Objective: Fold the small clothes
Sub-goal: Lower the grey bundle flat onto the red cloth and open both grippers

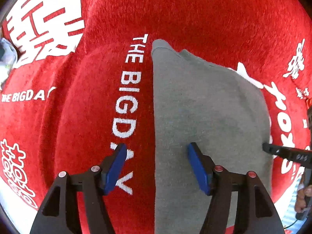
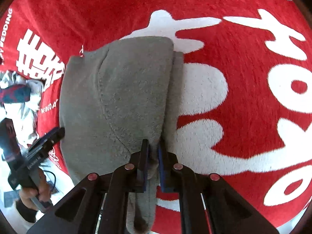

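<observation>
Two grippers work one grey garment (image 1: 204,117) lying on the red blanket (image 1: 195,15). My right gripper (image 2: 153,156) pinches its near edge, probably to lift a fold, while my left gripper (image 1: 156,167) hangs wide apart, empty, straddling the opposite edge.

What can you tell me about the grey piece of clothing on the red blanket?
The grey garment looks like soft, slightly fuzzy knit. It lies mostly flat on the red blanket, folded over itself, with layered edges along one side and a curved seam across it. The right hand-held gripper is shut on a bunched, raised bit of its near edge. The left hand-held gripper is open, straddling its other edge, one finger above the cloth.
</observation>
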### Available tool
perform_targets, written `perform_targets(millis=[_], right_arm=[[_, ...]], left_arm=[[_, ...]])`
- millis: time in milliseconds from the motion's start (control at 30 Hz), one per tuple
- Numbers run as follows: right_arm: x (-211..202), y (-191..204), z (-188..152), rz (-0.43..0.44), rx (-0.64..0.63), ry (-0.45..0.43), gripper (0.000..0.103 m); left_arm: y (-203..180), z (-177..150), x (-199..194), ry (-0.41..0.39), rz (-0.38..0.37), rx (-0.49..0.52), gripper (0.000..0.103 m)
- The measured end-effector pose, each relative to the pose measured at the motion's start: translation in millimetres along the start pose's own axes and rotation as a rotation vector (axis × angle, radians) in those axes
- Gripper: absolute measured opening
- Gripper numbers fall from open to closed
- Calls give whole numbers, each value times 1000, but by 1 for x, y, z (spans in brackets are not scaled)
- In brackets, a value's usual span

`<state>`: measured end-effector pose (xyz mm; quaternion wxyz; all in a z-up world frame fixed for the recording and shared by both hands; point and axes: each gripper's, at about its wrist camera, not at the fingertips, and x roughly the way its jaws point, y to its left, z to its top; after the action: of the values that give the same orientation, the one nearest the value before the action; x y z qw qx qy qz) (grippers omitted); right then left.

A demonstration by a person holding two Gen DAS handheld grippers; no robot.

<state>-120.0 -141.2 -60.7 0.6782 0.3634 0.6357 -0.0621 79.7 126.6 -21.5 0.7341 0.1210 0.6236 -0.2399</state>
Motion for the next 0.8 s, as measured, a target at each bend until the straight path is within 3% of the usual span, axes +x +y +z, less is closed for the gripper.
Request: perform_targets(millis=[167, 267, 400, 533, 633, 800], right_arm=[[-18, -13, -10, 30, 68, 5, 11], [-33, -6, -23, 92, 110, -17, 11], [-43, 10, -49, 117, 61, 1, 12], [-19, 26, -71, 39, 8, 90, 12], [2, 21, -82, -17, 39, 153, 12], [1, 20, -89, -32, 58, 175, 12]], left_arm=[[-1, -7, -5, 7, 22, 14, 67], [0, -10, -8, 21, 28, 3, 67], [1, -12, -13, 41, 37, -10, 67], [0, -16, -19, 59, 50, -16, 67], [-2, -20, -24, 82, 59, -16, 67], [-5, -30, -36, 114, 70, -7, 67]])
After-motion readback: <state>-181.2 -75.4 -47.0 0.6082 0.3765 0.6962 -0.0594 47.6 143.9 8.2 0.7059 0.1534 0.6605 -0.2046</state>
